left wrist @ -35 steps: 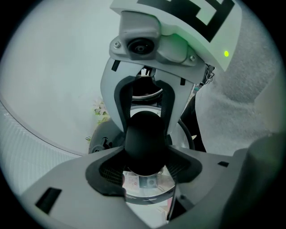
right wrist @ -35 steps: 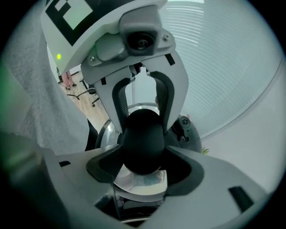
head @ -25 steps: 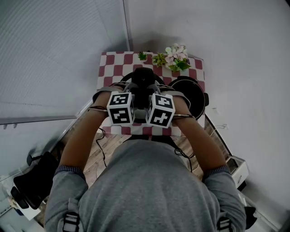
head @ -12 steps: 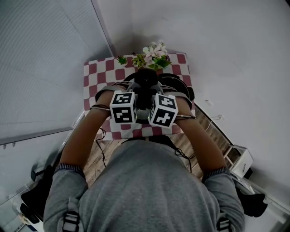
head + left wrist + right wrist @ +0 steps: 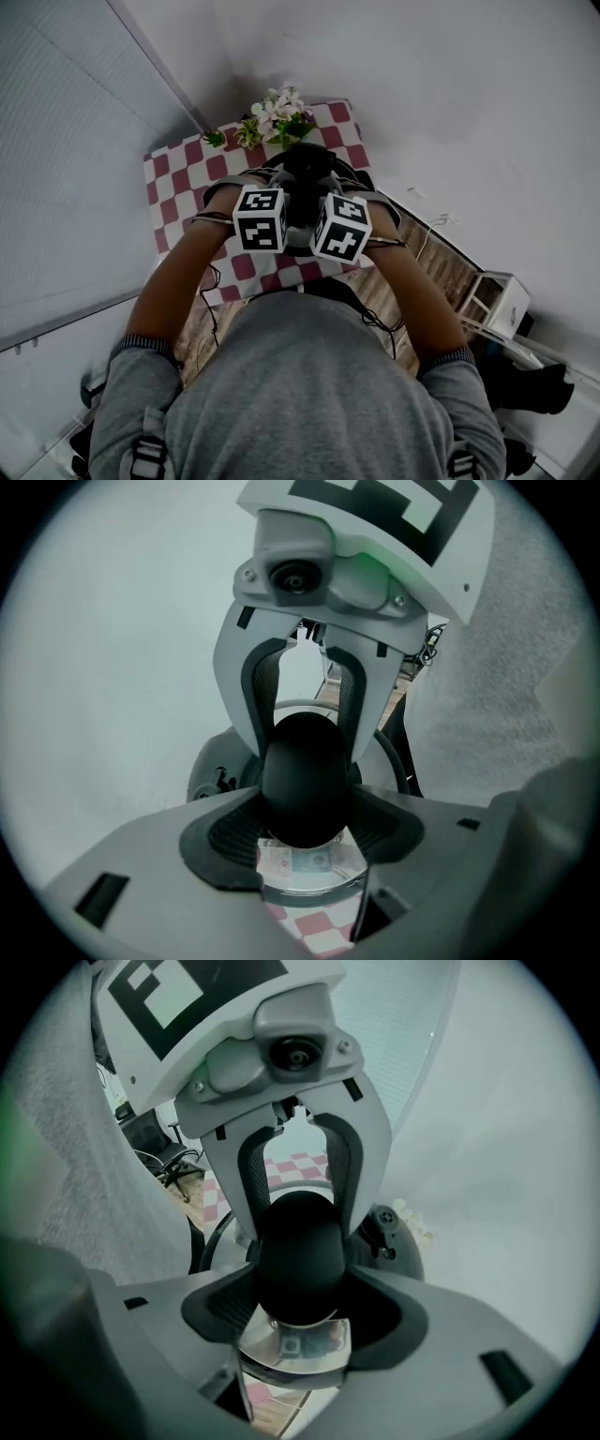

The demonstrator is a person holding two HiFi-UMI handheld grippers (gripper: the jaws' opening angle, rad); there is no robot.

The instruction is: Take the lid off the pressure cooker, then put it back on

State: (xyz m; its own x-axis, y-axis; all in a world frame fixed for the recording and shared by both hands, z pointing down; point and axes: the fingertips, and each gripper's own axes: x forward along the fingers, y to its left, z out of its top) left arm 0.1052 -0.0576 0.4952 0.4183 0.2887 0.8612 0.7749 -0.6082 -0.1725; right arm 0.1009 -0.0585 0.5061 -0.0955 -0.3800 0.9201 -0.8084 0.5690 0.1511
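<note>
The cooker lid's black knob sits between my two grippers, which meet it from opposite sides. My left gripper is shut on the knob, its dark pads pressing the base. My right gripper is shut on the same knob. Under the knob shines the metal lid with a printed label. The cooker's dark body peeks out right of my hands, and a black fitting of it shows beside the lid. I cannot tell whether the lid touches the pot.
A red-and-white checked cloth covers the small table in the room's corner. Potted flowers stand at its far edge, close behind the knob. A white low shelf stands on the floor at the right.
Both grippers, still shut on the knob, have carried the lid rightward over the table toward the cooker body, which now lies mostly hidden under my hands. The table has swung left in the head view.
</note>
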